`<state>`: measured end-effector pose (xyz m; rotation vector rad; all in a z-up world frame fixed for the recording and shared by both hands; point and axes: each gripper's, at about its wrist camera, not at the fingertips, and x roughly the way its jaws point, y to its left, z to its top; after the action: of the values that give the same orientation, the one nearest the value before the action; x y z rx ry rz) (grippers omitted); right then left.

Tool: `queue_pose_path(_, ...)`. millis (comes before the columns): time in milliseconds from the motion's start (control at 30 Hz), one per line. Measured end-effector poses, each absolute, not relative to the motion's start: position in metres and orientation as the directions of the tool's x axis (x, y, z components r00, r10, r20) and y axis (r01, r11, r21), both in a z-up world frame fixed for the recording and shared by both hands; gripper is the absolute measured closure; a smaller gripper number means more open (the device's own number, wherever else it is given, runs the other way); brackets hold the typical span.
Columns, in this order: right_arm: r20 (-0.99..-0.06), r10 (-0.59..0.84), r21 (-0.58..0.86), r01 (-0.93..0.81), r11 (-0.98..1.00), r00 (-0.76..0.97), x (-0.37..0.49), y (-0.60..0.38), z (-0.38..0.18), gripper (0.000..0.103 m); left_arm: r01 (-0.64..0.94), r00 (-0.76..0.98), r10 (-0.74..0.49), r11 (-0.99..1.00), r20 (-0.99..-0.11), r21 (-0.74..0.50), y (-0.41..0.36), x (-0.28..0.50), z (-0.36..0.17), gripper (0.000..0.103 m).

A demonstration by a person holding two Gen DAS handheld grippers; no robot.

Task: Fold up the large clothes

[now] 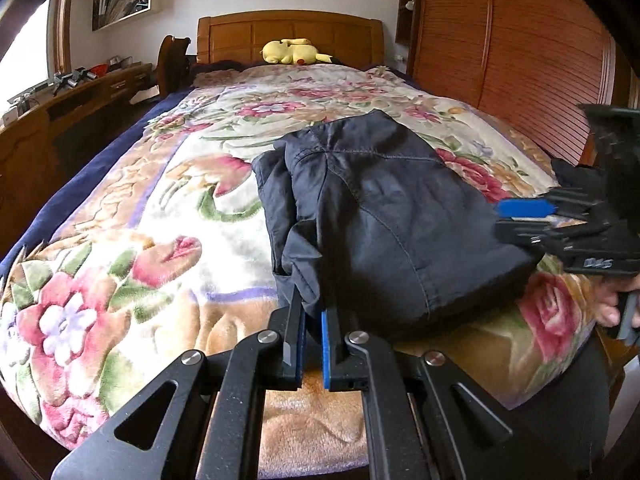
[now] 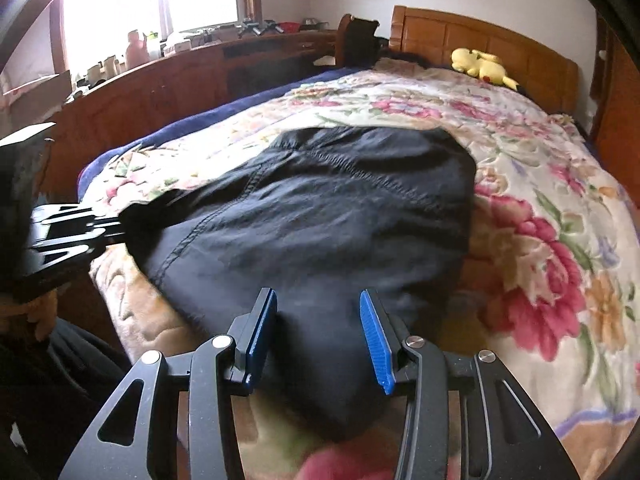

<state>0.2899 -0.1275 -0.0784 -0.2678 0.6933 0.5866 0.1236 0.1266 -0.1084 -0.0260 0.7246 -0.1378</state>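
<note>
Pinching the dark garment's [image 1: 384, 216] edge in my left hand-held gripper [image 1: 314, 332], right hand-held gripper [image 2: 318, 332] spread astride it; tugging unevenly could undo the folds.

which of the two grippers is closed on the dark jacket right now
The left gripper: its jaws are pinched together on a fold at the dark jacket's near edge. The right gripper stands apart, pads wide open.

— What is covering the bed [image 1: 288, 34]?
— A floral blanket [image 1: 120, 248] is lying across it. A dark folded garment [image 1: 384, 216] is resting on the blanket; a yellow plush toy [image 1: 294, 51] is sitting by the headboard.
</note>
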Motion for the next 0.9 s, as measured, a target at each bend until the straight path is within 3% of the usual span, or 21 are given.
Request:
queue_pose_path(200,-0.719,0.399,-0.035,-0.603,0.797,0.569,0.272,-0.143,-0.086,0.058,0.113,0.739,-0.137,0.990,-0.660,-0.078,0.125,0.123,-0.110,0.096)
queue_pose_path(500,-0.715,0.443,0.032,-0.608,0.794,0.541,0.289,-0.152,-0.099,0.055,0.072,0.750,-0.137,0.989,-0.648,-0.126,0.126,0.117,-0.106,0.095)
queue_pose_path(600,-0.714,0.461,0.053,-0.616,0.786,0.527,0.297,-0.161,-0.096,0.055,0.053,0.770,-0.117,0.991,-0.627,-0.120,0.126,0.106,-0.104,0.088)
queue_pose_path(733,-0.684,0.468,0.032,-0.617,0.786,0.560,0.300,-0.170,-0.078,0.055,0.052,0.775,-0.104,0.994,-0.623,-0.100,0.127,0.097,-0.102,0.066)
queue_pose_path(800,-0.668,0.462,0.011,-0.612,0.791,0.584,0.307,-0.174,-0.070,0.055,0.049,0.773,-0.096,0.994,-0.627,-0.093,0.130,0.094,-0.101,0.060)
queue_pose_path(867,-0.658,0.456,0.000,-0.605,0.796,0.600,0.320,-0.176,-0.065,0.055,0.050,0.771,-0.102,0.994,-0.628,-0.101,0.133,0.093,-0.100,0.035)
queue_pose_path(900,-0.655,0.449,-0.006,-0.599,0.801,0.607,0.328,-0.176,-0.063,0.055,0.046,0.772,-0.102,0.993,-0.627,-0.104,0.134,0.093,-0.101,0.030)
